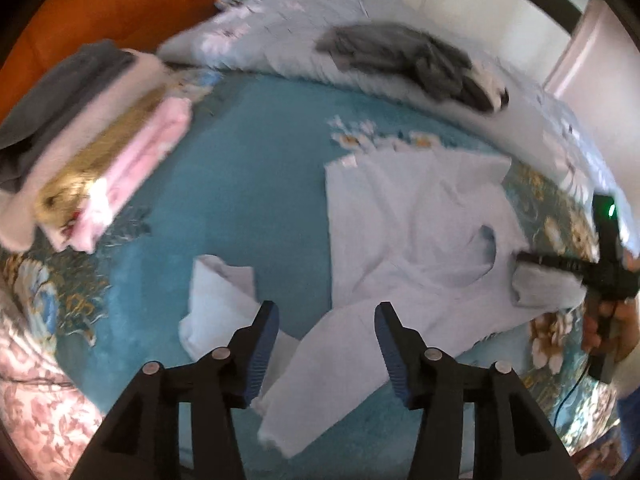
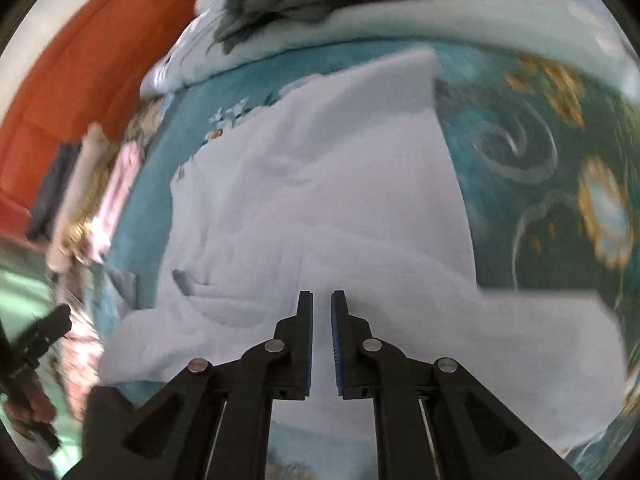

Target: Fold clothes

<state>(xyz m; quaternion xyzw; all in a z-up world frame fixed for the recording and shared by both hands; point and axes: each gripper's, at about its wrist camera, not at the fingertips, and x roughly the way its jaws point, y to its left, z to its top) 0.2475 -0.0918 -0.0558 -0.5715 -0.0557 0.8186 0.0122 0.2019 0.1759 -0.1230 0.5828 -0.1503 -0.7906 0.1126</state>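
Left tool (image 1: 326, 320) is held half open above a sleeve of the white long-sleeved shirt (image 1: 416, 220) spread on the bed (image 1: 248, 184), nothing gripped; right tool (image 2: 321, 304), nearly closed, is empty. Sleeve folding seems underway; a grasp on the cuff appears needed next.

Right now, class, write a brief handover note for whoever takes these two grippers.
Left gripper: open, nothing between the jaws, above a sleeve of the white top.
Right gripper: narrow gap, nothing gripped, over the same top.
White top lies spread and creased on the teal bedspread, not yet folded.
Done: folded stack at the left.
Left: fold the top, then the grey clothes heaped on the floral duvet.
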